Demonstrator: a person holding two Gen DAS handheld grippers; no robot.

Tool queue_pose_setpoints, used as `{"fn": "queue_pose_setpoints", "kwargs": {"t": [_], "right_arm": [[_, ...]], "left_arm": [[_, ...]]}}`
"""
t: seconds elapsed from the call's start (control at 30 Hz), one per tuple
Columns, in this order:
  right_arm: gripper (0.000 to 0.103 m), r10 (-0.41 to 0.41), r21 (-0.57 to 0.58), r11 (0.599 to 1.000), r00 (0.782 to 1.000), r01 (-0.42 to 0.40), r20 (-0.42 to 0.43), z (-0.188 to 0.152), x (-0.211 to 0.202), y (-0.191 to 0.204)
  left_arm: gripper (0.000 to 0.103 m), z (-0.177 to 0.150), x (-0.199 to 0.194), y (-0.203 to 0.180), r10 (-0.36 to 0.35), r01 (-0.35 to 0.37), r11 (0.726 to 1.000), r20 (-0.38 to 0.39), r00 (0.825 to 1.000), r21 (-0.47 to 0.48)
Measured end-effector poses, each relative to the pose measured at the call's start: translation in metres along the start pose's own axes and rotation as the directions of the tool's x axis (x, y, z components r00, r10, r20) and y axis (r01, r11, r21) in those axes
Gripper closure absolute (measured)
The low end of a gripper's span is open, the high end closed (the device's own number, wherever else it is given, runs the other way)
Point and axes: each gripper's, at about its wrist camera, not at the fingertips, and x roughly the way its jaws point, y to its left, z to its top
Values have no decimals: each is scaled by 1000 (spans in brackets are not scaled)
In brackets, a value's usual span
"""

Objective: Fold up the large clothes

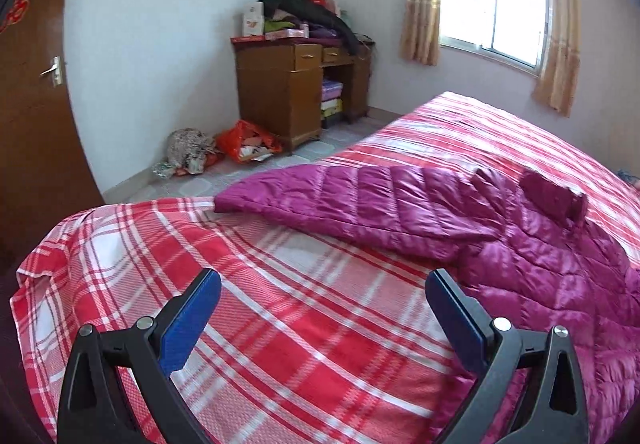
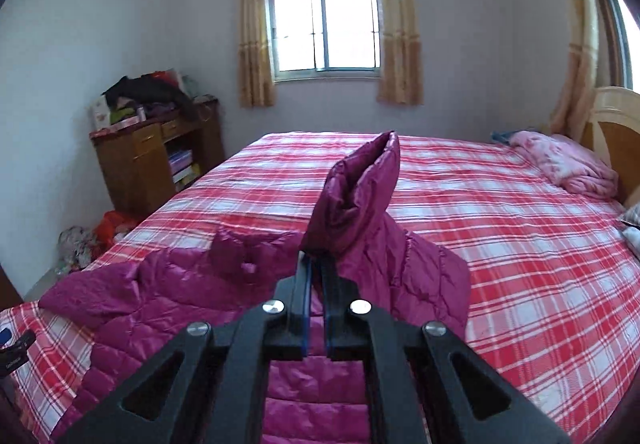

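A magenta quilted down jacket (image 1: 540, 264) lies on a bed with a red and white plaid sheet (image 1: 280, 284). One sleeve (image 1: 360, 203) stretches flat to the left across the sheet. My left gripper (image 1: 322, 284) is open and empty above the sheet, left of the jacket's body. In the right wrist view the jacket (image 2: 180, 296) spreads below my right gripper (image 2: 316, 260), which is shut on the other sleeve (image 2: 360, 195) and holds it lifted so its cuff stands upright.
A wooden desk (image 1: 296, 91) piled with clothes and boxes stands by the far wall, with bags (image 1: 248, 141) on the floor beside it. A brown door (image 1: 36, 103) is at left. A pink blanket (image 2: 568, 163) and wooden headboard (image 2: 616, 131) lie at the bed's right end.
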Motion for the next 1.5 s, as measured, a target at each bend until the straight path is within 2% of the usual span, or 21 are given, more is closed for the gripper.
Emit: {"fn": "queue_pose_setpoints", "kwargs": {"t": [0.23, 0.37, 0.5, 0.57, 0.6, 0.63, 0.67, 0.7, 0.73, 0.8, 0.83, 0.87, 0.97, 1.0, 1.07, 1.13, 1.23, 1.37, 1.4, 1.43, 1.5], "right_arm": [[97, 126, -51, 990, 987, -131, -95, -41, 61, 87], [97, 162, -63, 982, 970, -176, -180, -70, 91, 116], [95, 215, -47, 971, 946, -233, -241, -90, 110, 129], [88, 268, -2, 960, 924, -279, -272, -95, 119, 129], [76, 310, 32, 949, 904, -314, -295, -96, 123, 128], [63, 366, 80, 930, 873, -360, -321, -96, 128, 129], [37, 416, 135, 909, 846, -394, -334, -96, 129, 125], [33, 461, 180, 887, 831, -424, -312, -96, 125, 120], [33, 486, 197, 873, 829, -446, -277, -94, 117, 115], [45, 459, 170, 887, 862, -430, -214, -86, 103, 105], [68, 432, 161, 900, 878, -405, -206, -83, 100, 104], [84, 405, 168, 912, 888, -375, -219, -80, 103, 100], [86, 332, 189, 938, 908, -290, -257, -74, 123, 95], [86, 326, 182, 941, 905, -284, -275, -74, 130, 98], [85, 343, 169, 938, 873, -301, -348, -79, 147, 108], [84, 365, 171, 931, 830, -322, -422, -90, 162, 116], [84, 356, 141, 934, 837, -328, -415, -93, 162, 119], [84, 422, 192, 906, 796, -377, -433, -82, 155, 106], [84, 441, 210, 897, 803, -388, -401, -76, 145, 96], [84, 437, 204, 899, 823, -387, -362, -69, 133, 84], [84, 359, 142, 933, 882, -331, -307, -57, 112, 59]], "left_arm": [[1, -6, 16, 16, -4, 4, 999, -18, 1000, -52], [1, -12, 18, 8, -10, 10, 1000, -15, 1000, -11], [1, -16, 20, -1, -6, 6, 999, -15, 1000, 35], [1, -17, 21, -3, -11, 12, 999, -16, 1000, 46], [1, -18, 21, -3, -15, 16, 999, -14, 1000, 47], [1, -18, 21, -3, -18, 18, 999, -14, 1000, 46], [1, -18, 21, -3, -21, 22, 999, -15, 1000, 44], [1, -18, 22, -4, -25, 26, 999, -17, 1000, 42], [1, -19, 22, -4, -27, 27, 999, -19, 999, 41], [1, -19, 24, -5, -27, 28, 999, -23, 999, 39], [1, -19, 24, -4, -27, 28, 999, -25, 999, 38], [1, -19, 24, -5, -27, 28, 999, -28, 999, 36], [1, -20, 26, -5, -34, 35, 999, -33, 999, 30], [1, -20, 25, -6, -34, 36, 999, -34, 999, 32], [1, -20, 25, -7, -36, 37, 998, -28, 999, 43], [1, -21, 25, -9, -40, 41, 998, -30, 999, 50], [1, -20, 28, -10, -46, 49, 997, -46, 998, 54], [1, -20, 31, -8, -56, 59, 997, -58, 997, 44], [1, -20, 30, -7, -55, 57, 998, -55, 997, 40], [1, -20, 28, -6, -51, 53, 998, -49, 997, 37], [1, -19, 24, -5, -46, 47, 998, -35, 998, 41]]}}
